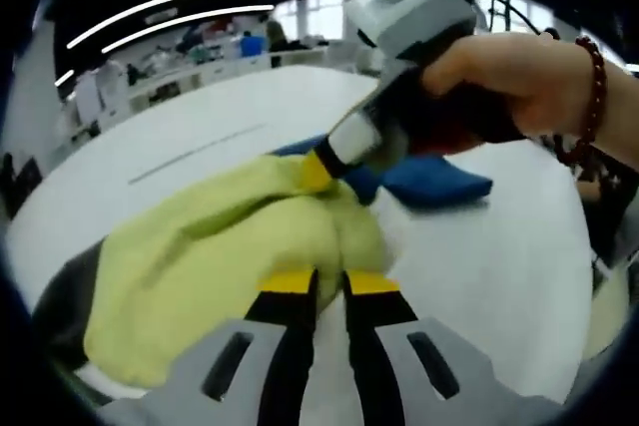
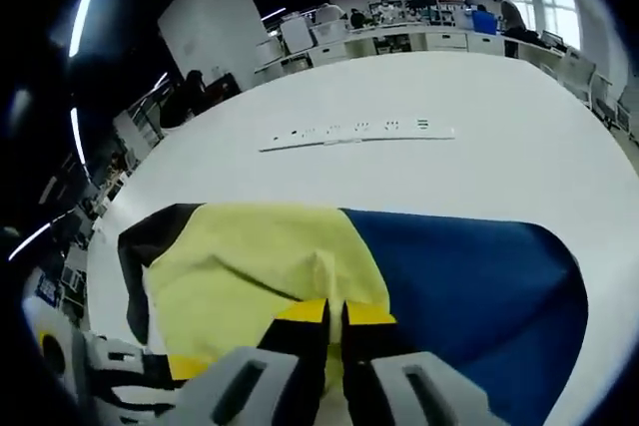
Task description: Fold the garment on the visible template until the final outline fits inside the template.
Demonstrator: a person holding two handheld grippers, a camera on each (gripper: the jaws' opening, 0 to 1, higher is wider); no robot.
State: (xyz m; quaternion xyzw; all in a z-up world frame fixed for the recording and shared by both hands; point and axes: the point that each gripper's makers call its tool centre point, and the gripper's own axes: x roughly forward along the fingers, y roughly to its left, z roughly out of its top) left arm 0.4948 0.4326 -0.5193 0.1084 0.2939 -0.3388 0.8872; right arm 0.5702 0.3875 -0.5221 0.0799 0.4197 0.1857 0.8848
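A pale yellow garment [image 1: 220,256] lies bunched on the white table [image 1: 499,276], partly over a blue template sheet [image 1: 434,183]. A black patch [image 1: 68,296] shows at the garment's left edge. My left gripper [image 1: 330,281] is shut, with a fold of the yellow cloth pinched between its yellow-tipped jaws. My right gripper [image 1: 319,169], held by a hand with a bead bracelet, bites the cloth from the far side. In the right gripper view, the right gripper [image 2: 336,312] is shut on the yellow garment [image 2: 250,261] beside the blue sheet [image 2: 469,286]. The left gripper [image 2: 180,366] sits at lower left.
A long white strip [image 2: 359,132] with dark marks lies farther out on the table [image 2: 499,147]. A thin grey line [image 1: 195,152] crosses the tabletop. Desks and seated people stand beyond the table's far edge.
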